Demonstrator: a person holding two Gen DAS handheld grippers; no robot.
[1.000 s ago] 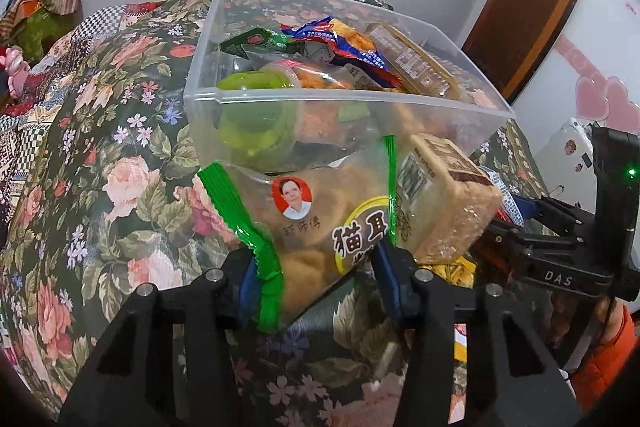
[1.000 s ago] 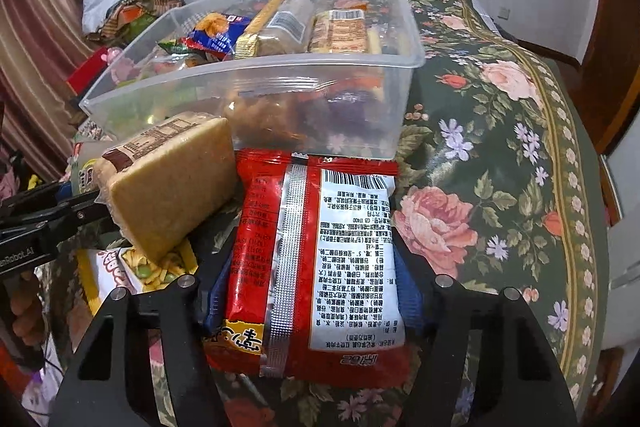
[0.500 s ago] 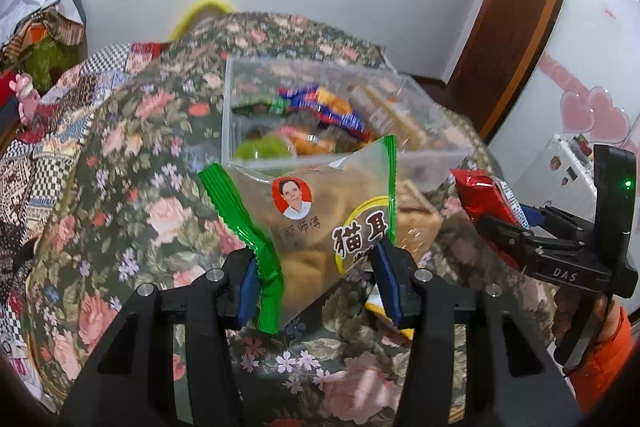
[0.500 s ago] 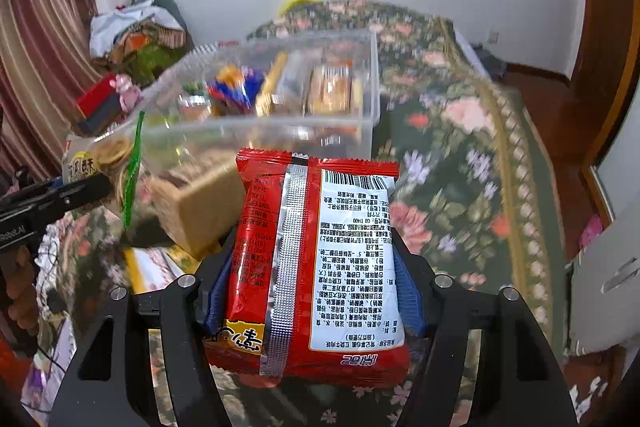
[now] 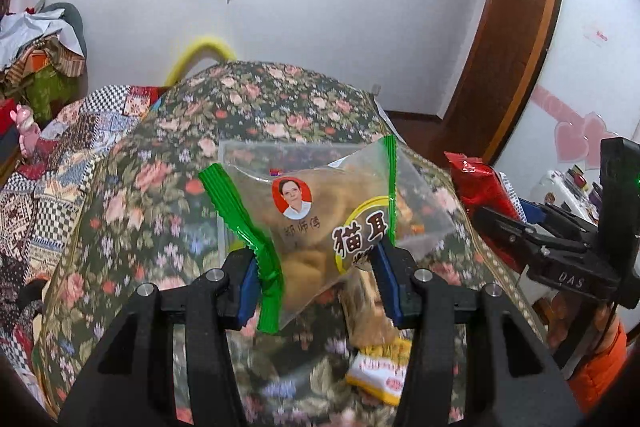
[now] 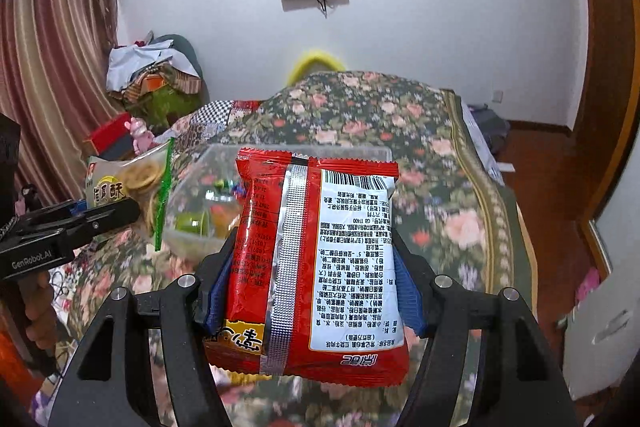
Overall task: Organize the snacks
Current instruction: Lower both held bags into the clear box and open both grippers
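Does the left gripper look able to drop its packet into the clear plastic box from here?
Probably yes: the left gripper holds the green-edged clear snack packet above the clear plastic box, with nothing between.

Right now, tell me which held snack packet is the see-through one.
The green-edged clear packet in the left tongs: its fried pieces show through. The red packet in the right tongs is opaque, printed back showing.

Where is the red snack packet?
The red snack packet is clamped in the right gripper, held up in front of the clear plastic box on the flowery bedspread.
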